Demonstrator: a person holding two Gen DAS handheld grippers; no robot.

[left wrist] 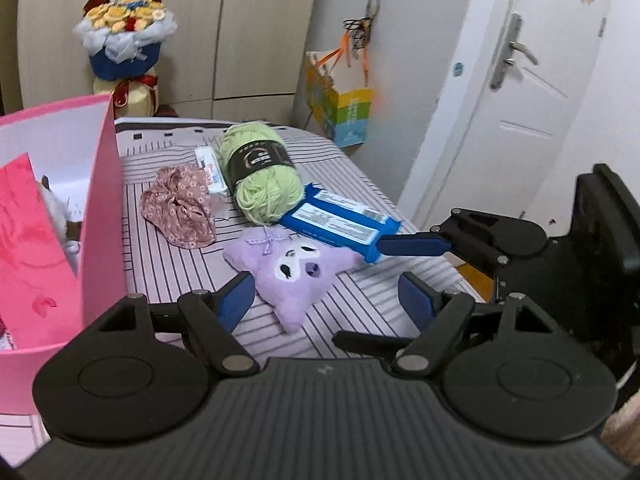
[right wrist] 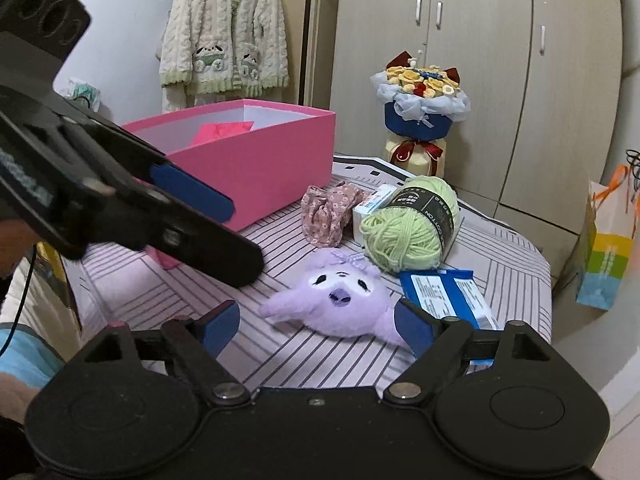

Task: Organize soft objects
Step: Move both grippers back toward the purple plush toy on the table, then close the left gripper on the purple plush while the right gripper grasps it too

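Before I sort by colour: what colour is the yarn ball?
Light green yarn ball with a black label band, clearest in the right wrist view.

Both tongs tilt downward, jaws spread wide and empty: left tongs [left wrist: 326, 294], right tongs [right wrist: 316, 322].

A flower bouquet [left wrist: 124, 36] in blue wrapping stands at the upper left of the left wrist view, on a cream vase [right wrist: 416, 156] tied with a red ribbon, in front of beige wardrobe doors [right wrist: 480, 60]. A colourful paper bag [left wrist: 340, 108] with orange ribbon handles hangs from a wall hook [left wrist: 372, 4] near the top centre. A white door [left wrist: 520, 92] with a metal handle [left wrist: 516, 50] fills the upper right. In the right wrist view, a cream knitted cardigan [right wrist: 224, 28] hangs at the upper left.
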